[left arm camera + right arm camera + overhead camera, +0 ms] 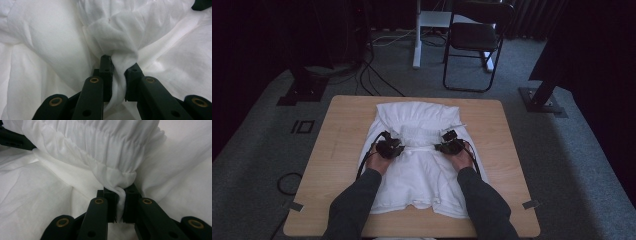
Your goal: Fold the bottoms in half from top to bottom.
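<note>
One white garment (422, 150) lies spread on the one wooden table (337, 150). Two tools work it: the left tool (119, 72) and right tool (120, 195) each clamp a bunched fold near its middle.

- No word, brand or number can be read anywhere in these pictures.
- One sign does show: a black mark on the grey floor (257, 165) left of the table (337, 145), an upright bar beside a hollow square (303, 126); it could be "10" or "IO", and which one cannot be told.
- The white garment (422, 165) carries no print or tag that can be read, not in the high view and not up close in either gripper view.
- The black gripper arms with their brass rivets (94, 80) bear no lettering.
</note>
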Motion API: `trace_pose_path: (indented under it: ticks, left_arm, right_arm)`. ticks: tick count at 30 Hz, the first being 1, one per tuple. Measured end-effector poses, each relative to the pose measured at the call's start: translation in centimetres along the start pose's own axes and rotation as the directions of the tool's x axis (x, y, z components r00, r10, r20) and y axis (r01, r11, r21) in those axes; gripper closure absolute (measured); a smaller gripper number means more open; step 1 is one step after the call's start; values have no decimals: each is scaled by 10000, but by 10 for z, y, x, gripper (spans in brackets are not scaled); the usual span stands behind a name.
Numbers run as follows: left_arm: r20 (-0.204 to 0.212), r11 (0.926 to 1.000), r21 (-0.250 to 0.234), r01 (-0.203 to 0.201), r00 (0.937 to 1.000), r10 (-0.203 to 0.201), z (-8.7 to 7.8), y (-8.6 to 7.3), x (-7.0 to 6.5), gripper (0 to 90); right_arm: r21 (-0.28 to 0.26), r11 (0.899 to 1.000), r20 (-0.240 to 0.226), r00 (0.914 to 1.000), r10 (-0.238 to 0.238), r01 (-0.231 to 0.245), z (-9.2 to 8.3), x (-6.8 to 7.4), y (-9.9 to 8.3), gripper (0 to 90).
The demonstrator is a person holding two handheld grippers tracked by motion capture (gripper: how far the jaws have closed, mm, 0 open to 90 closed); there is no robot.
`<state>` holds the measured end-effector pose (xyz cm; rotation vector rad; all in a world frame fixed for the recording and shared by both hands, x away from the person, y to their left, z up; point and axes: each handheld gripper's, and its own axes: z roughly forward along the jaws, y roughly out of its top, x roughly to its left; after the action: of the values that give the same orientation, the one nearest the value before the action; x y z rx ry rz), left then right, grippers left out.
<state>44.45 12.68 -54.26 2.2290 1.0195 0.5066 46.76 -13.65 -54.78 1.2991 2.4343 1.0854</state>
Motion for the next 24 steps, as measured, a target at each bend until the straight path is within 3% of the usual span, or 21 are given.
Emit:
trace_pose_path:
  ticks: [6,8,10,12,14,18,20,22,24]
  left_arm:
    - [-394,10000,49,-32,9992,34,-6,3,-7,832]
    - [-349,9998,-197,84,9993,-91,-14,6,-8,838]
    - [-217,9970,-743,208,9995,-224,-31,12,-9,840]
    - [-102,9893,-1443,212,9997,-229,-52,21,-11,840]
    - [-27,9775,-2107,97,9999,-105,-77,32,-15,840]
    - [204,9464,-3220,-250,9992,334,-125,45,-30,838]
    - [317,9390,-3411,-451,9977,595,-137,43,-38,838]
    - [416,9361,-3450,-687,9952,884,-144,35,-47,836]
    - [723,9405,-3323,-707,9923,1002,-145,21,-54,835]
  right_arm:
    - [-252,9994,-96,9997,215,-217,-4,1,-5,853]
    - [-564,9983,-94,9999,111,-116,-12,2,-5,856]
    - [-919,9958,-113,9999,-65,54,-24,5,-2,857]
    - [-1429,9893,-124,9994,-332,311,-43,8,4,856]
    - [-2074,9767,-100,9982,-591,558,-67,13,12,856]
    - [-3230,9405,-69,9934,-1143,1059,-118,24,23,855]
    - [-3538,9249,-22,9888,-1494,1389,-138,30,21,854]
    - [-3497,9220,-5,9841,-1776,1662,-150,37,13,853]
    - [-3282,9256,-66,9794,-2016,1883,-154,43,-2,853]
